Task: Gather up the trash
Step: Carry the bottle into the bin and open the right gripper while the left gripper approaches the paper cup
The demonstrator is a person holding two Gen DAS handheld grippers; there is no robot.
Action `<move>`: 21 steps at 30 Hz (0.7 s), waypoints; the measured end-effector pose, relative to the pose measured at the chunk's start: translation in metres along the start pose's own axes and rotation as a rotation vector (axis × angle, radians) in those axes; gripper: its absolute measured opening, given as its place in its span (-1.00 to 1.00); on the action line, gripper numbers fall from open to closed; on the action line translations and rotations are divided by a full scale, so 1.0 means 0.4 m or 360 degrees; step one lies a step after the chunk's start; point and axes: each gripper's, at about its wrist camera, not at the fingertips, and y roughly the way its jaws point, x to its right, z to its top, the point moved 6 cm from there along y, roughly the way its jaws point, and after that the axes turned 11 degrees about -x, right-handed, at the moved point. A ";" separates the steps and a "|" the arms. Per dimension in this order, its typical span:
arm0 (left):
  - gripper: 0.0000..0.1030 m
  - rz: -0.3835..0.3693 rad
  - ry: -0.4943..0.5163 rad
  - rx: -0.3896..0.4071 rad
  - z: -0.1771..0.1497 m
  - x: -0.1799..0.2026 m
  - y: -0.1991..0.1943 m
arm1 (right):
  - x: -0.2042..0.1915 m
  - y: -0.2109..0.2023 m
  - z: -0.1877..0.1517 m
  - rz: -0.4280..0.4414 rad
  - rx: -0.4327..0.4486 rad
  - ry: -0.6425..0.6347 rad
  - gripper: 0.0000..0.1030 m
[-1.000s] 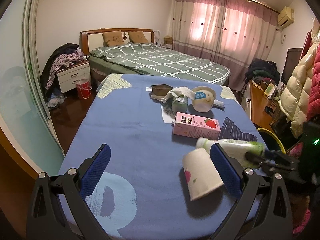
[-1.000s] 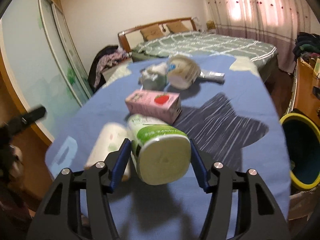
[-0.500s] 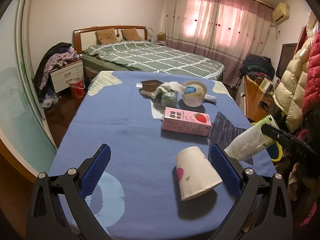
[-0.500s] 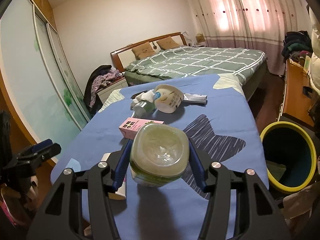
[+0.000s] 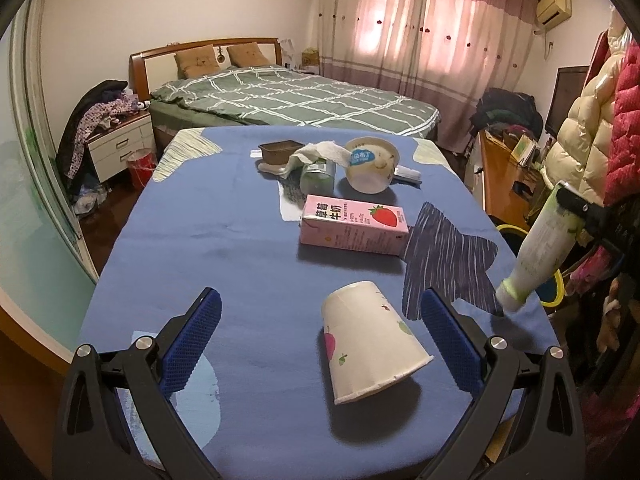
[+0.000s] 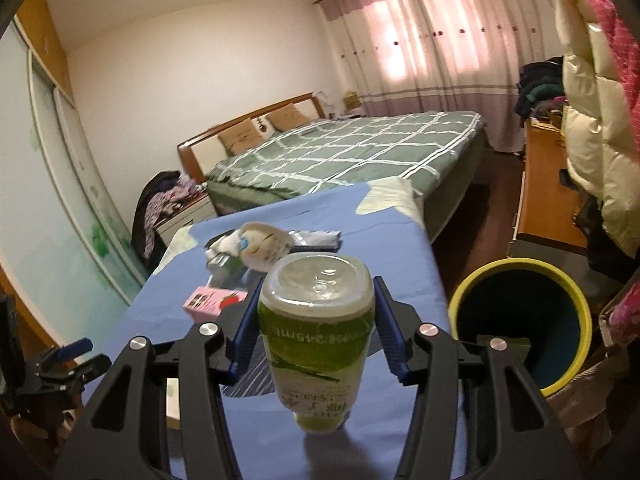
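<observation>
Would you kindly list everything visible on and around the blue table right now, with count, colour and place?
White paper cup: 1, fruit print, on its side, near table edge.
Pink strawberry milk carton: 1, lying flat, mid-table.
White round tub: 1, blue label, tipped, far end.
Brown plastic tray: 1, far end.
Crumpled white tissue: 1, beside the tray.
Green-and-white plastic bottle: 1, held above the table's right edge.
Yellow-rimmed bin: 1, dark inside, on the floor right of the table.
Blue tablecloth: 1, covers the table.
Left hand-held gripper: open, near the cup.
Right hand-held gripper: shut on the bottle.
</observation>
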 end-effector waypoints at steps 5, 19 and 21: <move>0.90 -0.0003 0.0032 -0.0037 0.005 0.024 0.029 | 0.068 -0.021 0.034 -0.0078 0.0077 0.0077 -0.03; 0.90 0.0024 0.0052 -0.0191 0.022 0.054 0.125 | 0.422 0.025 0.070 -0.0779 0.0150 0.0344 -0.01; 0.90 0.0038 0.0057 -0.0210 0.021 0.057 0.138 | 0.456 0.050 0.059 -0.0786 0.0125 0.0373 0.14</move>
